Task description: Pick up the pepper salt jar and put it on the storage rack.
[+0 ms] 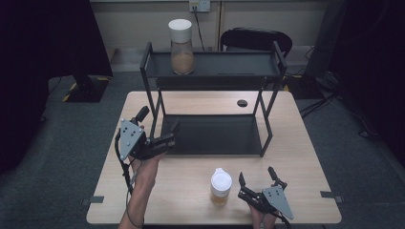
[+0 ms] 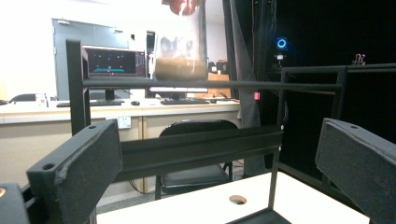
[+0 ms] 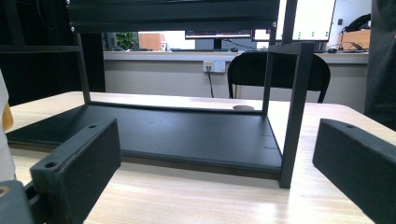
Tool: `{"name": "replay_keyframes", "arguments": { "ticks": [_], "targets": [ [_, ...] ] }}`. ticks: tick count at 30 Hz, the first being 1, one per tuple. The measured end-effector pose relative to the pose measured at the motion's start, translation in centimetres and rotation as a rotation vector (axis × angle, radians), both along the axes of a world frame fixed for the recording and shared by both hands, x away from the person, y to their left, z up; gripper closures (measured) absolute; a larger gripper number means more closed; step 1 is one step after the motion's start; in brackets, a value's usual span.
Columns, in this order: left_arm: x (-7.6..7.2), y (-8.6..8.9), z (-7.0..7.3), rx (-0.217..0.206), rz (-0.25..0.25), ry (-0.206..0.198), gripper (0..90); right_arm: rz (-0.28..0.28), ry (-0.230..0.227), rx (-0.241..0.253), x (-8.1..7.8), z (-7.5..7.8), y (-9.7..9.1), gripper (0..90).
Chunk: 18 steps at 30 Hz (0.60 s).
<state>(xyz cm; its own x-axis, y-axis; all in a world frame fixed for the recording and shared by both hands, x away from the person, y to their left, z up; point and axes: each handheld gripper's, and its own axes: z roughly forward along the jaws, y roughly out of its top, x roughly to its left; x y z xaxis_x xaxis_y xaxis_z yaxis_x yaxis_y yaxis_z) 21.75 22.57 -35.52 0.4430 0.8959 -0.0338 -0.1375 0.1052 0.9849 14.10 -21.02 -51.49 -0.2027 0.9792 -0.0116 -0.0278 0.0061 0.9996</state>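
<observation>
Down at six o'clock on the table (image 1: 296, 157), in the high view, the right gripper (image 1: 258, 176) sits low near the front edge, its jaws spread wide with nothing between them. Just beside it, at its nine o'clock, stands the small jar (image 1: 221, 186) with a white lid and a pale yellow fill, upright on the wood, close to the gripper's near jaw but not touching it. In the right gripper view a sliver of that jar (image 3: 3, 135) peeks in at the left edge, while the two black jaws rise wide apart and look straight across the lower shelf of the black rack (image 3: 177, 133).

Over at nine o'clock on the table, the left gripper (image 1: 173, 133) is held up by a hand (image 1: 143, 174), pointing toward three o'clock at the rack's (image 1: 215, 136) front left corner. In the high view its jaw tips sit right at the edge of the lower shelf; whether they touch the frame, I can't tell. The left gripper view settles the jaws: both stand far apart, empty, with the rack's rail (image 2: 205, 85) crossing between them farther off.

Up at twelve o'clock, on the rack's top shelf toward its left end, stands the tall jar (image 1: 182, 46), white-capped, with brown powder in its lower part. From the left gripper view that tall jar (image 2: 181, 60) rises behind the top rail. A dark chair (image 1: 255, 39) sits beyond the table's far edge, and a round cable hole (image 1: 242, 103) marks the tabletop behind the rack.
</observation>
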Motion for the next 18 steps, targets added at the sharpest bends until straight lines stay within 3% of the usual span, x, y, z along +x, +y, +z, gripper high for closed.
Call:
{"name": "replay_keyframes", "arguments": {
  "ticks": [8, 14, 18],
  "targets": [
    [-0.6, 0.6, -1.8, -0.013, 0.02, 0.012, 0.0, 0.0, 0.0, 0.0, 0.0, 0.0, 0.0, 0.0],
    [-1.0, 0.7, -2.8, 0.017, 0.027, 0.032, 0.0, 0.0, 0.0, 0.0, 0.0, 0.0, 0.0, 0.0],
    [-1.2, 0.6, -4.0, 0.012, 0.029, 0.047, 0.0, 0.0, 0.0, 0.0, 0.0, 0.0, 0.0, 0.0]
  ]
}}
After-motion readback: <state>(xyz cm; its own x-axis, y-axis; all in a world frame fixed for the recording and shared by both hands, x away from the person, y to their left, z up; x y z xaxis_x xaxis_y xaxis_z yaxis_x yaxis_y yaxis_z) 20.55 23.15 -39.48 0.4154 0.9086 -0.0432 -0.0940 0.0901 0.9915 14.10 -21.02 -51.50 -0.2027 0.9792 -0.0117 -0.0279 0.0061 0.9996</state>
